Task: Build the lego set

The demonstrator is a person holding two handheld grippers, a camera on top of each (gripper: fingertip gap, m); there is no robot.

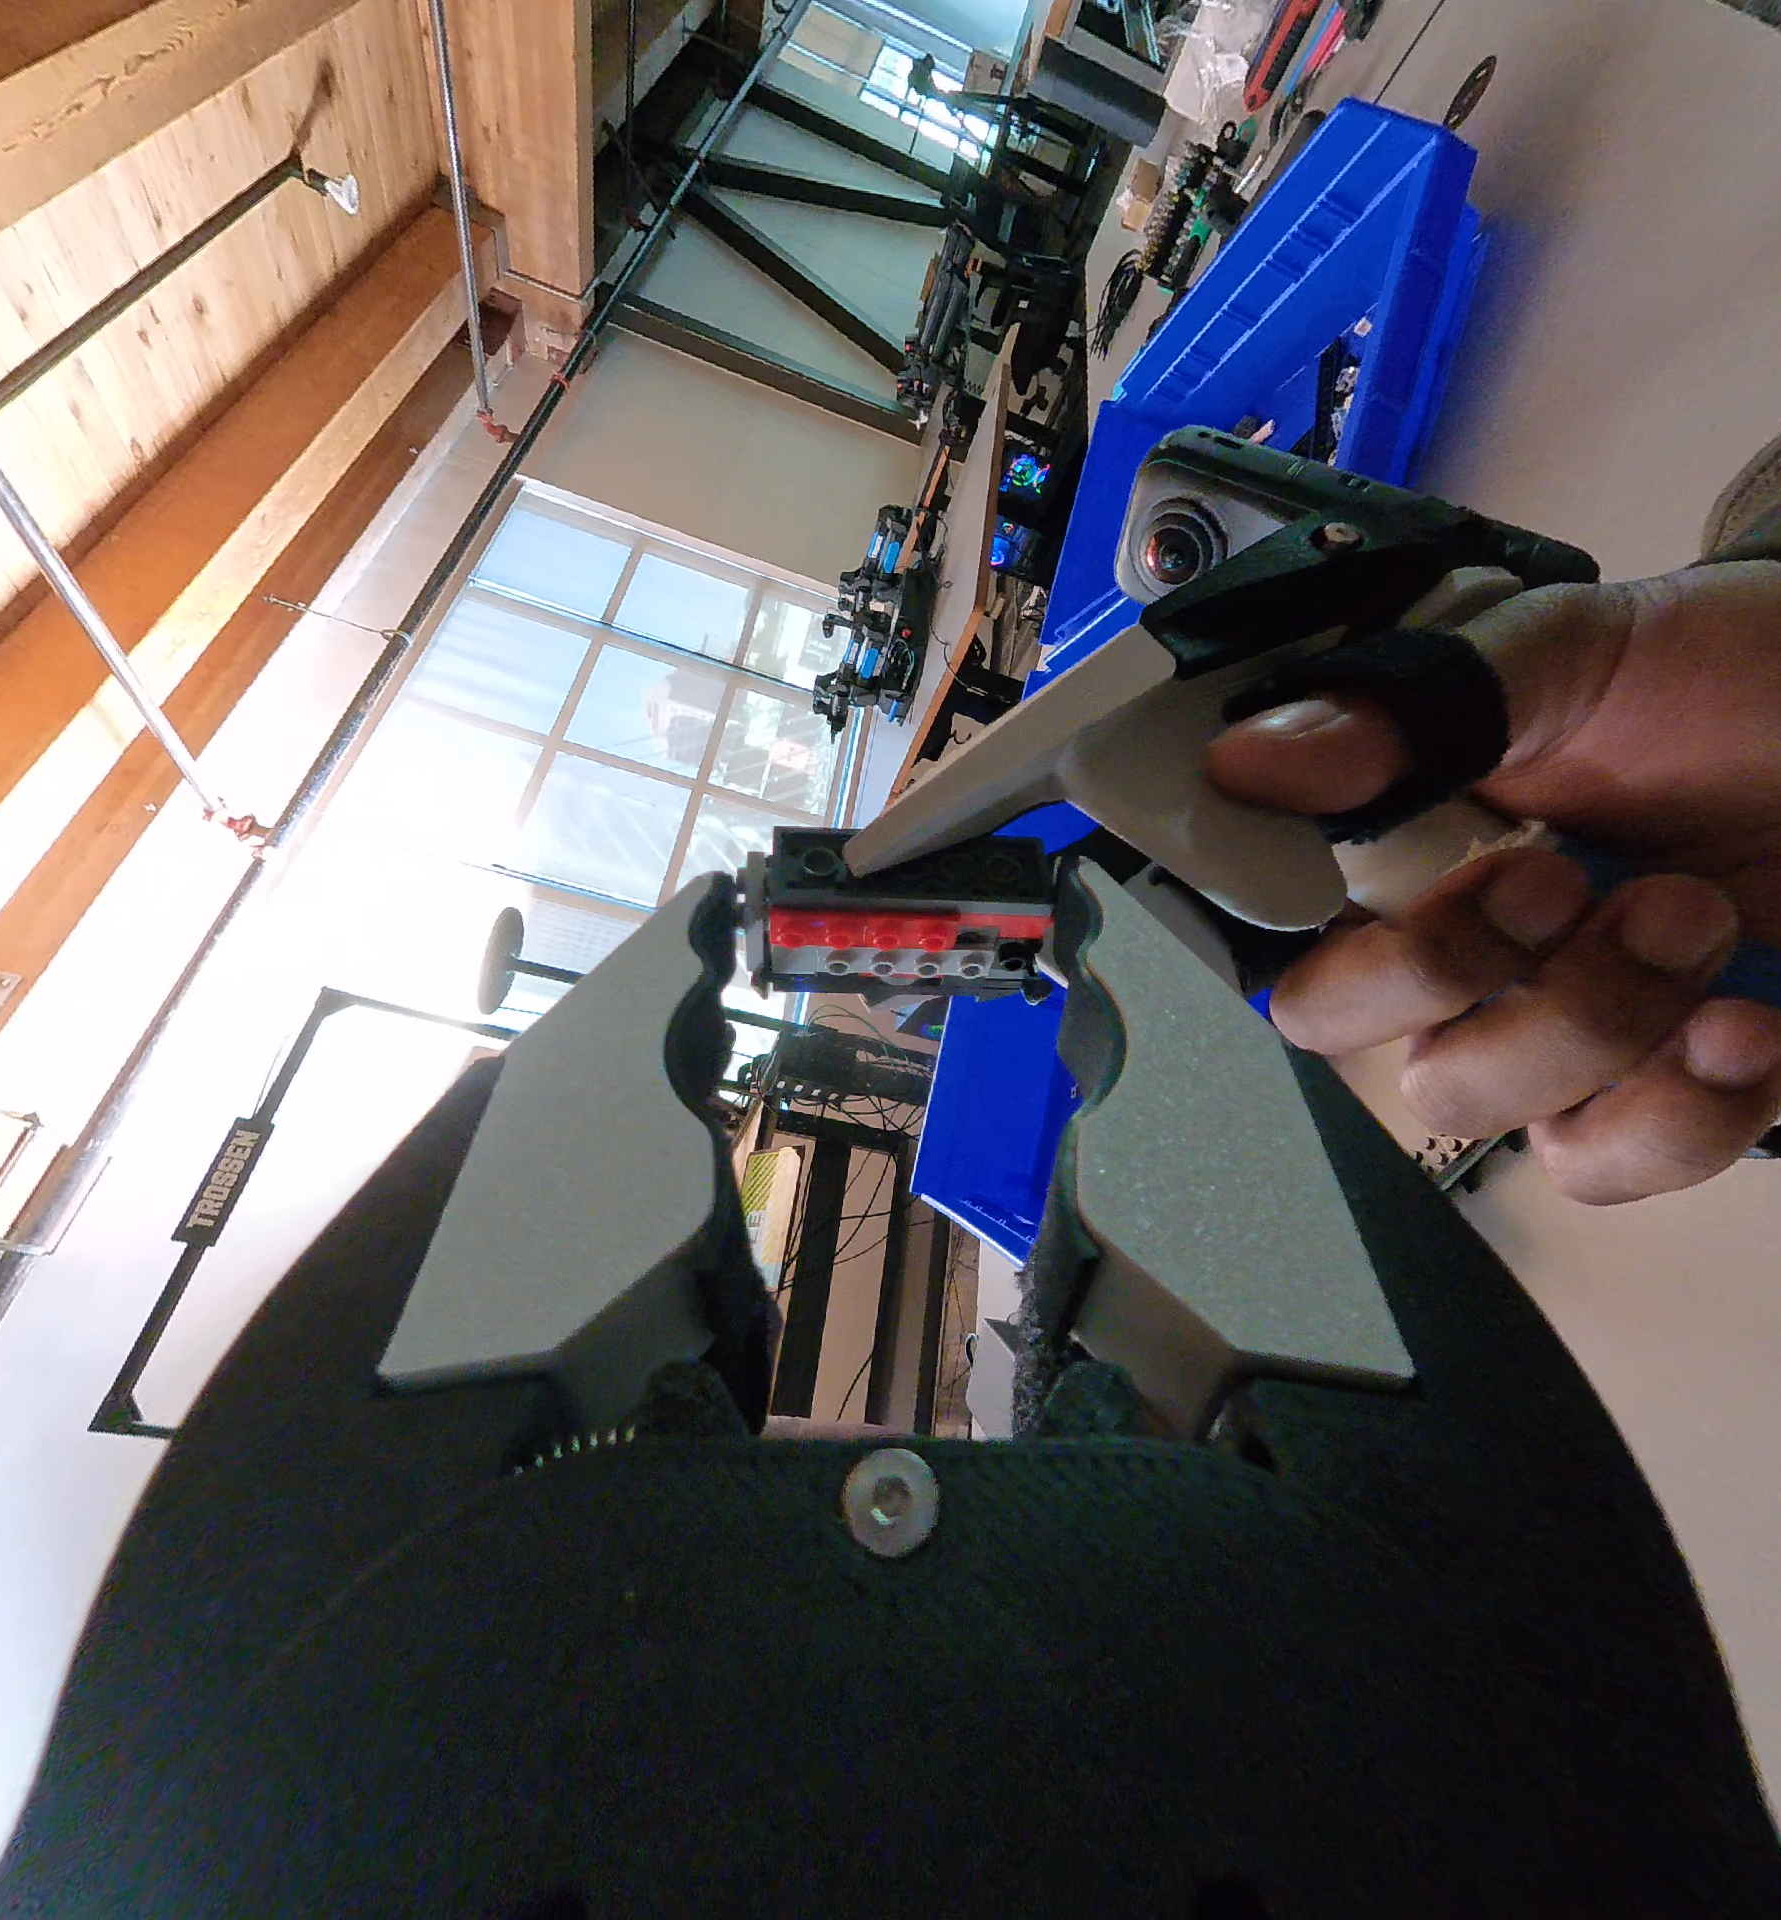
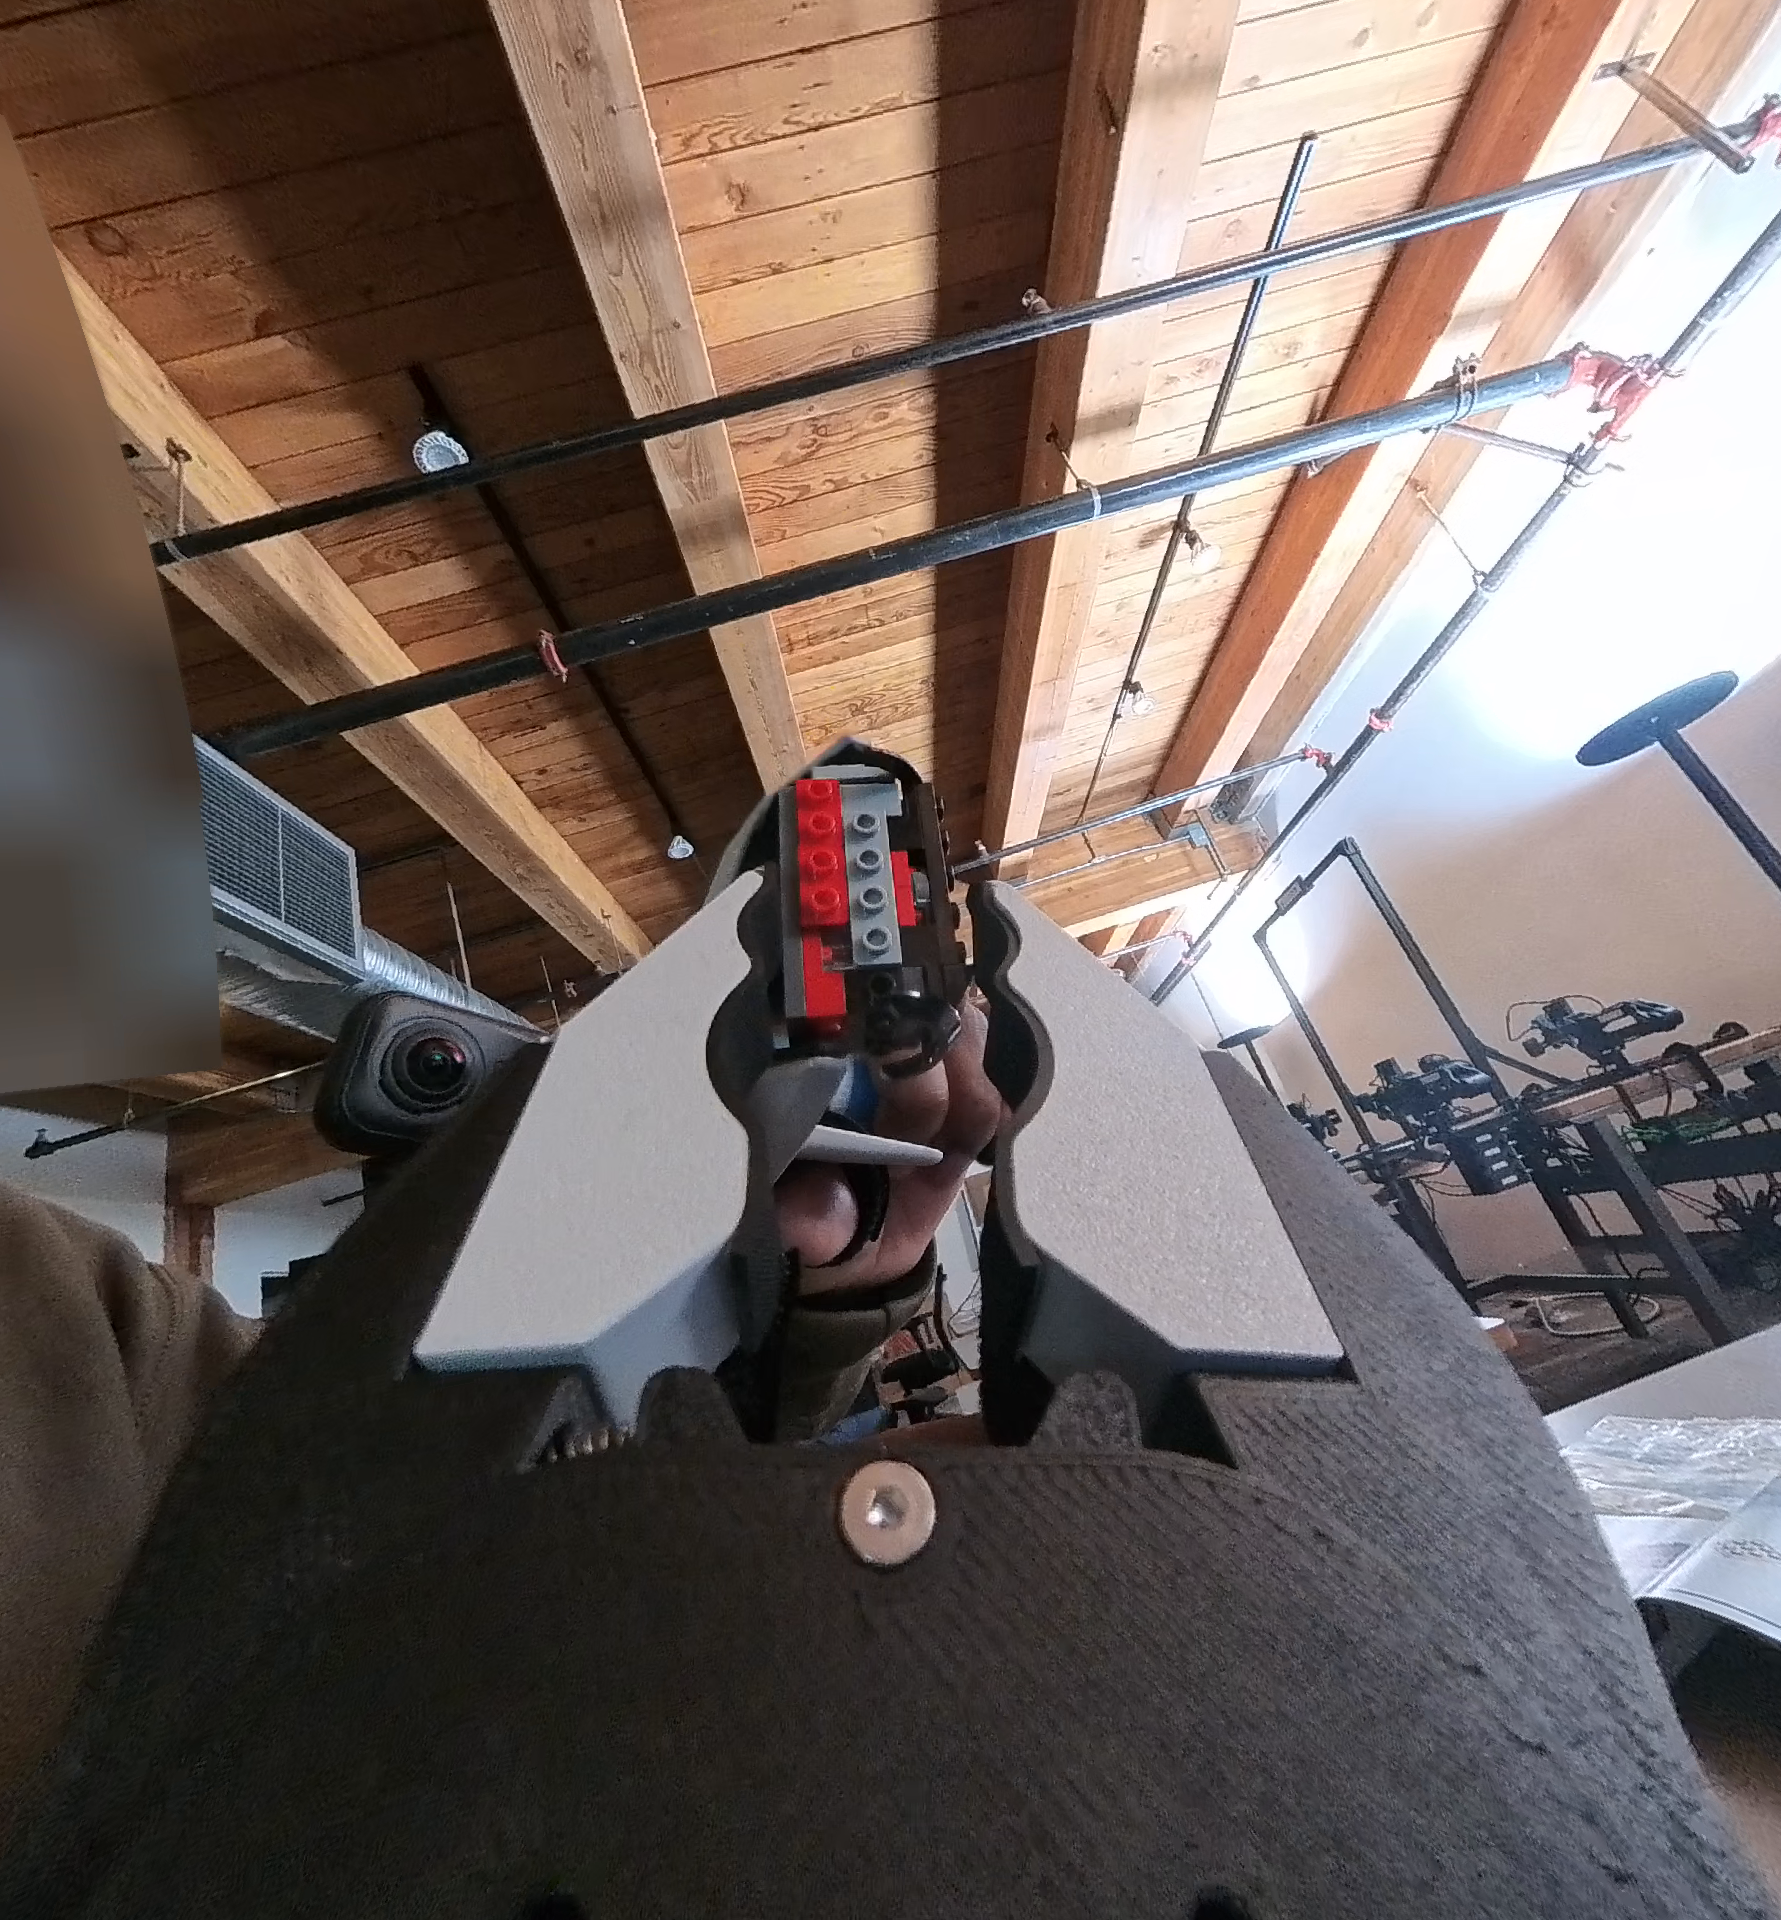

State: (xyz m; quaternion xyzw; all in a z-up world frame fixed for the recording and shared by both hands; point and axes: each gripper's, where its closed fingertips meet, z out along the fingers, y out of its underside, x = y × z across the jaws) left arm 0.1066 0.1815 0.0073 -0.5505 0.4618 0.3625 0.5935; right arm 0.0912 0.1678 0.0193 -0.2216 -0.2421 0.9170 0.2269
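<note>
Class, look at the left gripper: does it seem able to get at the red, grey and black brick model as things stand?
Probably yes. The brick model already sits between the left gripper's jaws, which appear to touch its two ends. The right gripper grips its black top and underside, leaving those ends free.

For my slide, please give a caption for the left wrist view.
Two hand-held grippers clamp a red, grey and black brick assembly in mid-air.

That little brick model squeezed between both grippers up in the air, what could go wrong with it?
1. The brick model is held high above the table; if either gripper slips, it may fall.
2. The left gripper pinches its ends and the right gripper its sides, so squeezing could pop the red and grey pieces apart.
</note>
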